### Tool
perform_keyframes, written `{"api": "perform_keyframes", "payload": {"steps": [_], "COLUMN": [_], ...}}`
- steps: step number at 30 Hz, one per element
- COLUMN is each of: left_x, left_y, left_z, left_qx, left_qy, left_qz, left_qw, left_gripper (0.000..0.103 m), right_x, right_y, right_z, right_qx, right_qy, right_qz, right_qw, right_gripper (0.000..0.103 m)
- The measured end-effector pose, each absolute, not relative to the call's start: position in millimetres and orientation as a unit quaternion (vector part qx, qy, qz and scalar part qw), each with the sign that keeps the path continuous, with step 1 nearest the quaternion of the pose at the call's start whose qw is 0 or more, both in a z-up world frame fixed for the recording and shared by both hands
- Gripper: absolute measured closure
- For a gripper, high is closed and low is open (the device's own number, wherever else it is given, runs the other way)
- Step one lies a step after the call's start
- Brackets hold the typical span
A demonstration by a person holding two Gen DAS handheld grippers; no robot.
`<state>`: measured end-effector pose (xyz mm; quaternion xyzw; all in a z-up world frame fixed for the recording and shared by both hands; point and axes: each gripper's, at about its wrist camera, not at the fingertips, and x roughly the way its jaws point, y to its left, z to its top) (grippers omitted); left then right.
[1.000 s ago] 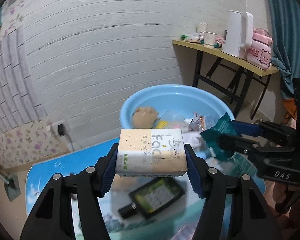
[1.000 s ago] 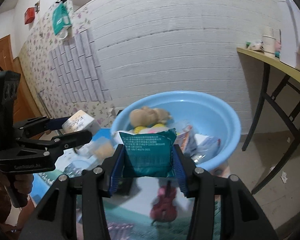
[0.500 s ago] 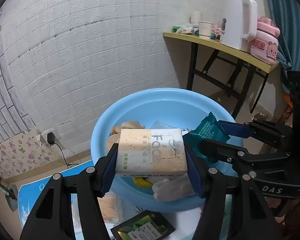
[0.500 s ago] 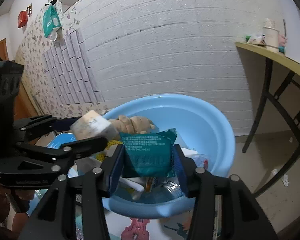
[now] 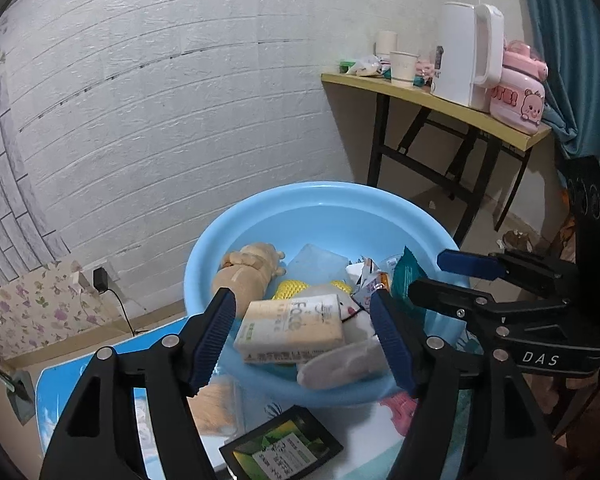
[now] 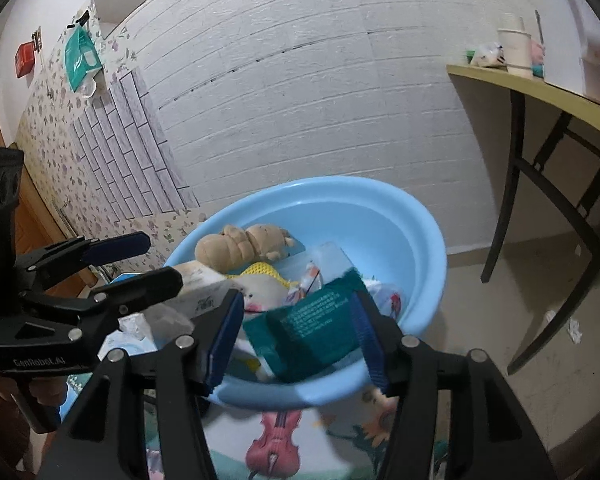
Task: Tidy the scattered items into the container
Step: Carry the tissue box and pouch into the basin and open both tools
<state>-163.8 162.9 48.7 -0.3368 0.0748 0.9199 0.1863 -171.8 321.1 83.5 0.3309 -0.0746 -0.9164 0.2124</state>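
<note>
A light blue basin (image 5: 260, 208) (image 6: 380, 188) holds a tan plush toy (image 5: 248, 268) (image 6: 240, 244), a yellow mesh item (image 5: 296, 288) and several packets. My left gripper (image 5: 300, 296) (image 6: 164, 258) hangs over the basin's near side, its jaws opening. A beige tissue pack (image 5: 292, 328) lies between them on the pile, clear of both pads. My right gripper (image 6: 296, 298) (image 5: 426, 272) is beside it, jaws opening too. A teal snack packet (image 6: 316, 332) (image 5: 408, 280) sits tilted and blurred between them, loose from the left pad.
On the table before the basin lie a dark green packet (image 5: 284, 448) and an orange-brown item (image 5: 216, 404). The picture mat (image 6: 276, 436) covers the table. A yellow side table (image 5: 440, 100) at the right wall carries a white kettle (image 5: 464, 52) and a pink bottle (image 5: 520, 92).
Both grippers came forward over the basin. The left jaws spread and the tissue pack dropped out onto the pile. The right jaws widened and the teal packet tipped loose.
</note>
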Motion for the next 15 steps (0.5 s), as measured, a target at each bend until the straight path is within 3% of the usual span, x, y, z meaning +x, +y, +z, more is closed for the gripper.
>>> {"api": "perform_keyframes", "payload": {"steps": [8,12,15], "left_x": [-130.4,-111.2,-98.6], "left_y": [135.2,115.4,103.4], "left_z": [55.7,53.7,52.0], "left_qx": [-0.325,-0.326,-0.326], "left_qy": [0.063,0.050,0.042], "left_qz": [0.930,0.933,0.935], "left_qw": [0.160,0.145,0.136], "left_gripper": [0.025,0.014,0.012], "right_x": [-141.3,-125.5,-116.5], "right_y": [306.5,297.1,291.4], "right_z": [93.6,100.3,101.3], "right_qx": [0.339,0.344,0.352], "right_qy": [-0.066,-0.070,-0.083], "right_qz": [-0.916,-0.916,-0.914], "right_qw": [0.203,0.193,0.183], "right_gripper": [0.048,0.048,0.048]}}
